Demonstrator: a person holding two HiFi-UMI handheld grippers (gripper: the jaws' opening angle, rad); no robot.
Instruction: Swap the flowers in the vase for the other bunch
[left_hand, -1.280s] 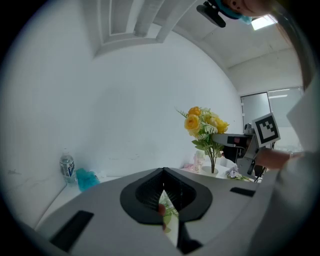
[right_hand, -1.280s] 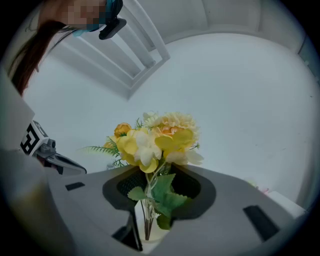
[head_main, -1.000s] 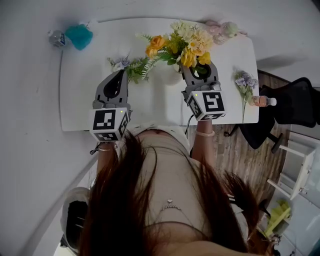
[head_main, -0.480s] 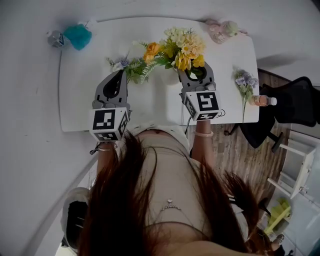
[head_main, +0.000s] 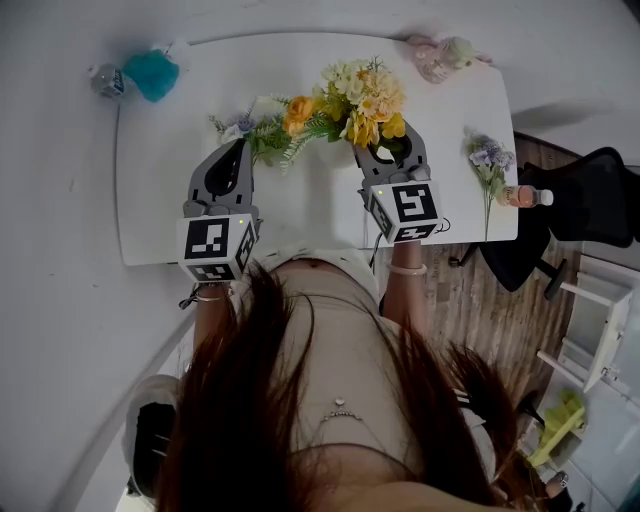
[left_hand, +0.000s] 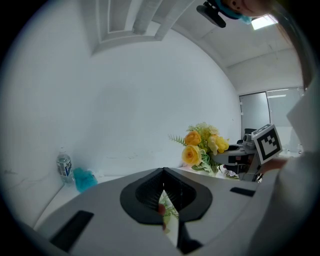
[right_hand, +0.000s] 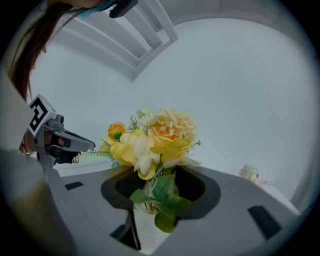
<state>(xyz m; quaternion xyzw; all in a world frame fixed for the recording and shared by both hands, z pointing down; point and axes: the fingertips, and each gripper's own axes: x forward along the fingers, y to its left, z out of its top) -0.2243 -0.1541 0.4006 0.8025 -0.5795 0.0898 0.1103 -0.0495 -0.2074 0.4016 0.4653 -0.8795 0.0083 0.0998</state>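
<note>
A yellow and cream bunch (head_main: 362, 92) stands in a white vase (right_hand: 145, 225) on the white table (head_main: 160, 200). My right gripper (head_main: 388, 150) has its jaws on either side of the vase and they are opening; the leaves hide the right-hand pad. The purple bunch (head_main: 487, 160) lies flat near the table's right edge, apart from both grippers. My left gripper (head_main: 240, 152) is shut on a thin green leafy stem (left_hand: 166, 207), beside ferns and a pale flower (head_main: 236, 128).
A water bottle (head_main: 104, 78) and a teal cloth (head_main: 155, 72) sit at the far left corner. A small pink and green ornament (head_main: 445, 55) stands at the far right. A bottle (head_main: 522, 197) lies by the right edge, with a black chair (head_main: 590, 210) beyond it.
The right gripper, vase and yellow bunch sank a little and shifted slightly left. The left gripper stayed where it was.
</note>
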